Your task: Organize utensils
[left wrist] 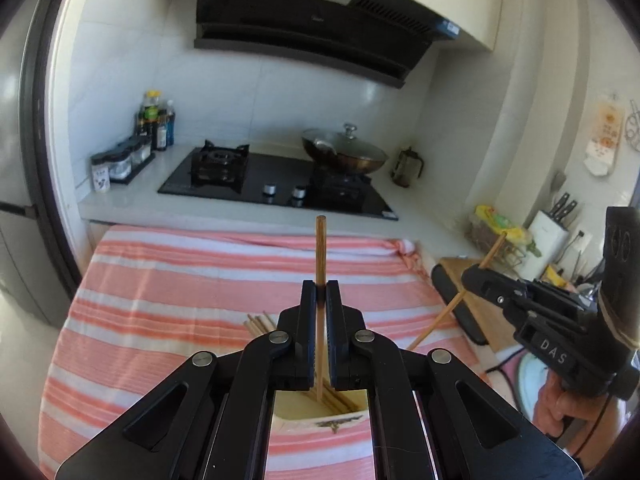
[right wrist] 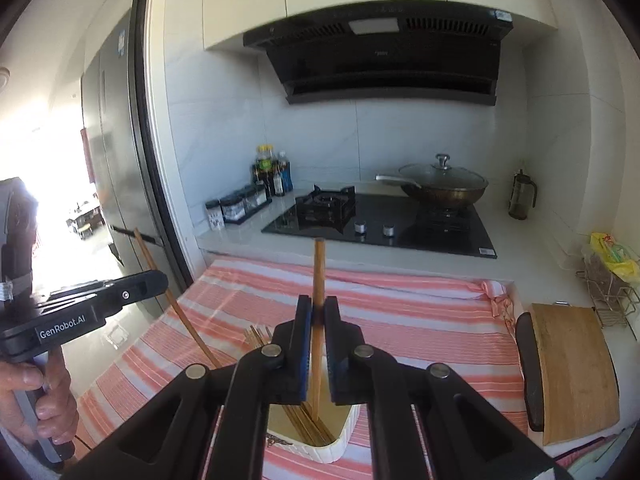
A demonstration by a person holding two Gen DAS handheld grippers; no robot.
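Note:
My left gripper (left wrist: 320, 286) is shut on a brown wooden chopstick (left wrist: 320, 248) that stands nearly upright between its pads. Beneath it lies a white box (left wrist: 316, 420) with several chopsticks (left wrist: 334, 400) inside. In the right wrist view, my right gripper (right wrist: 318, 307) is likewise shut on an upright chopstick (right wrist: 319, 272), above the same white box (right wrist: 340, 440). Each view shows the other gripper off to the side, gripping its slanted chopstick: the right gripper (left wrist: 472, 276) with its chopstick (left wrist: 440, 320), the left gripper (right wrist: 160, 280) with its chopstick (right wrist: 180, 316). Both hover over a pink-and-white striped cloth (left wrist: 180, 300).
Behind the cloth is a counter with a black gas hob (left wrist: 276, 184), a lidded wok (left wrist: 344, 152), spice jars and bottles (left wrist: 132, 152). A wooden cutting board (right wrist: 572, 372) stands at the right, near a wire rack (right wrist: 608, 288). A fridge (right wrist: 112, 160) rises on the left.

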